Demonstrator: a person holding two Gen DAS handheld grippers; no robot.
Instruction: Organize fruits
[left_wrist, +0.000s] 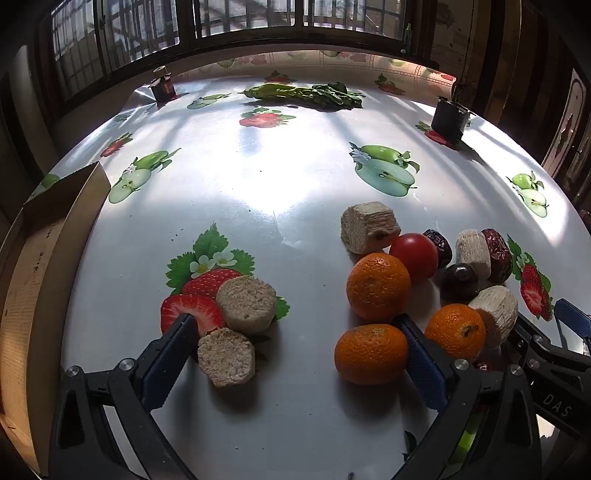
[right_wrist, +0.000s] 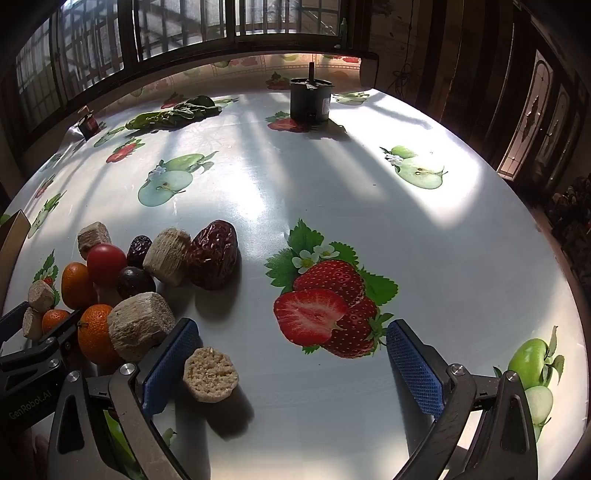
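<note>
- The left hand-held gripper (left_wrist: 295, 332) is spread wide and grasps nothing; its fingers rest low over the counter (left_wrist: 258, 192), which is covered in a glossy cloth printed with fruit.
- Between its blue pads lie two beige cut cylinders (left_wrist: 236, 332) touching each other, and just inside the right pad a mandarin (left_wrist: 371, 353).
- Beyond that pad sits the main pile: two more mandarins (left_wrist: 378, 286), a red tomato (left_wrist: 413, 257), a dark plum (left_wrist: 460, 282), wrinkled red dates (left_wrist: 500, 254) and further beige cylinders, all packed close together.
- A cardboard box (left_wrist: 40, 266) stands at the counter's left edge.
- The right hand-held gripper (right_wrist: 293, 341) is also released and empty, over a printed strawberry.
- One beige cylinder (right_wrist: 211, 373) lies just beside its left pad, with the fruit pile further left.
- A large date (right_wrist: 214, 258) lies at the pile's right end.
- Leafy greens (right_wrist: 173, 114) and a dark can (right_wrist: 309, 99) sit at the far side.
</note>
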